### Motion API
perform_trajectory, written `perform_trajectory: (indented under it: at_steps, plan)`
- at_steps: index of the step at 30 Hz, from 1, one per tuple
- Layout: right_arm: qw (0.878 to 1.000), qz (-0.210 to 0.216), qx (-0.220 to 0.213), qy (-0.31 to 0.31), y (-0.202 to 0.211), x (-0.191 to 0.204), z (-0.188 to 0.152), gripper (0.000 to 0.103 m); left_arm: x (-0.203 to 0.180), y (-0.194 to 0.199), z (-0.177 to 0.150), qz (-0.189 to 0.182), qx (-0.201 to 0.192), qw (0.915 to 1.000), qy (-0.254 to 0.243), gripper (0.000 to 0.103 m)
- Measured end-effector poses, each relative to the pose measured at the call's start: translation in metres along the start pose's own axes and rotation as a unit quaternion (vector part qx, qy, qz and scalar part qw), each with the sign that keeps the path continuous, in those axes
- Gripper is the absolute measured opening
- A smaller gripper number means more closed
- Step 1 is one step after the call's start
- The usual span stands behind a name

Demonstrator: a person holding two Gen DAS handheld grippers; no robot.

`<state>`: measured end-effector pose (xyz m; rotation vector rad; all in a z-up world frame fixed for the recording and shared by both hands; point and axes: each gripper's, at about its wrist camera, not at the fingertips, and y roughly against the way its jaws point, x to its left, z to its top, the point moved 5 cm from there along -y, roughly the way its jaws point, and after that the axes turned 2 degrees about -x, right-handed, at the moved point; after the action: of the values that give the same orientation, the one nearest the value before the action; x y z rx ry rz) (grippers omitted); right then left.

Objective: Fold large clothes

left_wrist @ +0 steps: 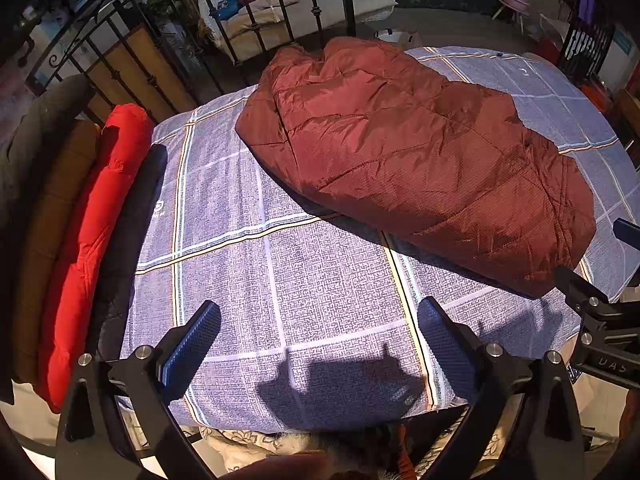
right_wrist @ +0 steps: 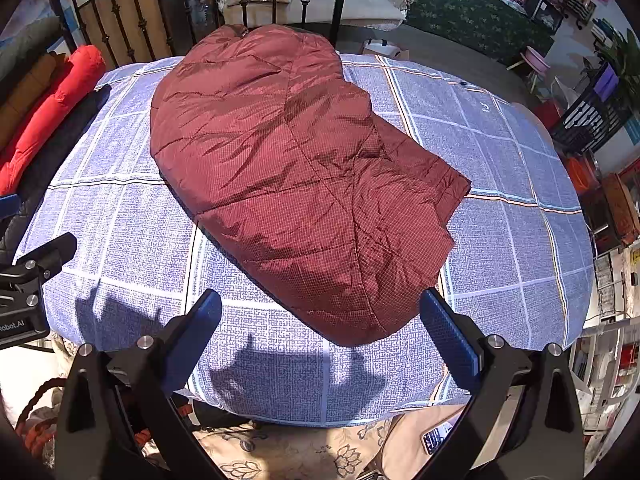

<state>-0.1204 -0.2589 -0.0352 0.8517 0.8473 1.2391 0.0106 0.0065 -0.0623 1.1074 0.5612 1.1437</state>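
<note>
A maroon quilted down jacket (left_wrist: 408, 152) (right_wrist: 288, 176) lies folded into a long bundle on the blue checked bedsheet (left_wrist: 280, 280) (right_wrist: 520, 200). My left gripper (left_wrist: 320, 320) hovers open above the sheet near the front edge, left of the jacket's near end. Its blue fingertips (left_wrist: 196, 332) hold nothing. The right gripper (right_wrist: 320, 312) is open too, its fingers standing either side of the jacket's near hem and slightly above it, apart from the cloth. The right gripper's black body (left_wrist: 600, 320) shows at the right edge of the left wrist view.
A red padded garment (left_wrist: 96, 232) (right_wrist: 48, 108), a dark one (left_wrist: 132, 224) and a brown one lie stacked along the left edge of the sheet. A black iron railing (left_wrist: 132, 60) (right_wrist: 160, 12) stands behind. Shelves and furniture (right_wrist: 608, 216) crowd the right side.
</note>
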Motion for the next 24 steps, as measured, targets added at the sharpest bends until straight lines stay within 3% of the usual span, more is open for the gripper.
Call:
perform_trajectory:
  at_steps: [24]
  plan:
    - [1.0,0.002,0.011,0.001,-0.007,0.001,-0.003,0.098,0.0,-0.011,-0.003,0.008,0.011,0.9999,-0.006,0.097]
